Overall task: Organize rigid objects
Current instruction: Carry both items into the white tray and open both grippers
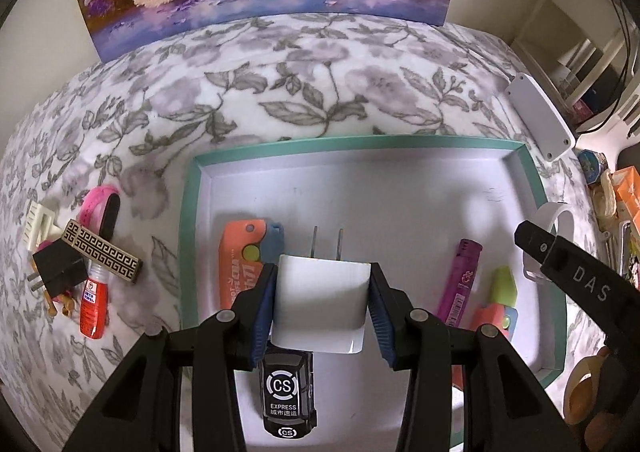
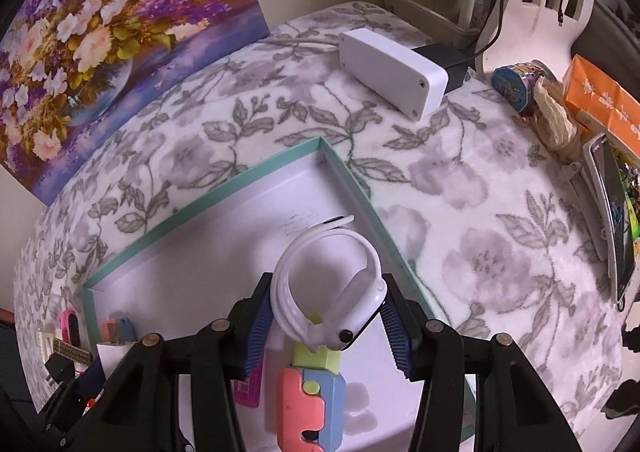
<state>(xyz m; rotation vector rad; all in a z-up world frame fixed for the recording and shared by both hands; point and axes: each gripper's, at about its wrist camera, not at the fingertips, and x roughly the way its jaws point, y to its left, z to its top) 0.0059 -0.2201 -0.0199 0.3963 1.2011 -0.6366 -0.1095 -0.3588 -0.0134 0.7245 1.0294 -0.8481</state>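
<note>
White plug adapter (image 1: 322, 302) sits pinched between the blue pads of the left gripper (image 1: 323, 304), prongs pointing away from the camera, held over the teal-rimmed tray (image 1: 187, 236). Pads press on both flat sides of the adapter.

Tray floor under it: orange folding knife (image 1: 240, 264) to the left, black toy truck marked CS EXPRESS (image 1: 287, 398) directly below the adapter, purple lighter-like stick (image 1: 460, 280) to the right, and a pink, green and blue toy piece (image 1: 498, 304) near the right wall.

Right gripper (image 2: 326, 316) holds a white smartwatch (image 2: 332, 284) by its case, strap looped upward, jaws closed on it. It hangs above the tray's right part, just inside the rim (image 2: 344, 175), over the pink, green and blue piece (image 2: 310, 396).

Outside the tray, on the floral cloth (image 1: 280, 91) to the left: black plug (image 1: 56, 268), patterned gold-and-black bar (image 1: 106, 252), red glue bottle (image 1: 92, 304), pink band (image 1: 96, 203), cream plug (image 1: 38, 223), bunched close together, several touching.

White box (image 2: 390, 73) lies on the cloth beyond the tray's far right corner. Flower painting (image 2: 104, 31) leans against the wall behind.
</note>
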